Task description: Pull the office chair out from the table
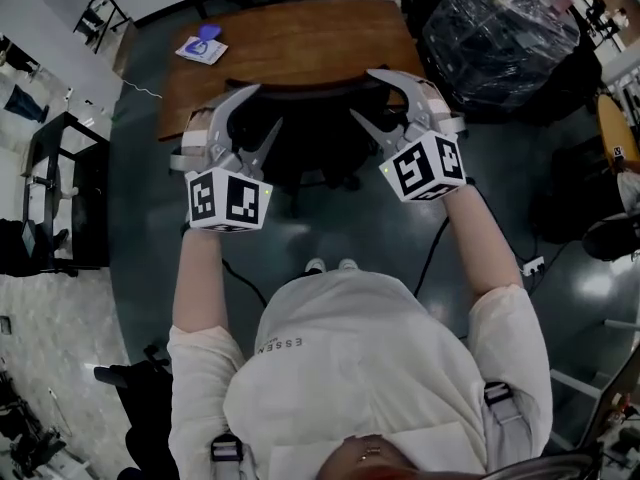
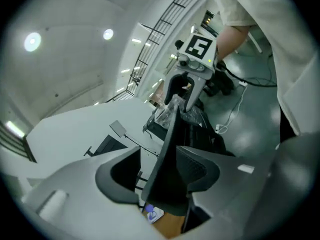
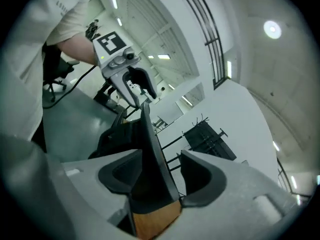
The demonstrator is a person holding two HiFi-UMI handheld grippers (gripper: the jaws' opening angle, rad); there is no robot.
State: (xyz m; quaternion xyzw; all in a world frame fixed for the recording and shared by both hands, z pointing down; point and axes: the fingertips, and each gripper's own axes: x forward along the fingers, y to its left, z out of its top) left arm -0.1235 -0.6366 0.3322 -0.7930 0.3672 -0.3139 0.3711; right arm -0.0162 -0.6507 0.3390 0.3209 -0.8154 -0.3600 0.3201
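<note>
Desk (image 1: 300, 48) at 12 o'clock; office chair (image 1: 315, 138) tucked at its 6 o'clock edge. Left tongs (image 1: 268, 105) at chair's 9, right tongs (image 1: 361, 92) at 3, both released, apparently straddling the backrest (image 3: 155, 154) untouched. Pulled unclamped, they could slip off.

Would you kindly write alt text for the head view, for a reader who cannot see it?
From above, a person holds a left gripper and a right gripper, fingers apart, astride the back of a black office chair tucked under a wooden table. A small blue-and-white item lies near the table's left corner.
</note>
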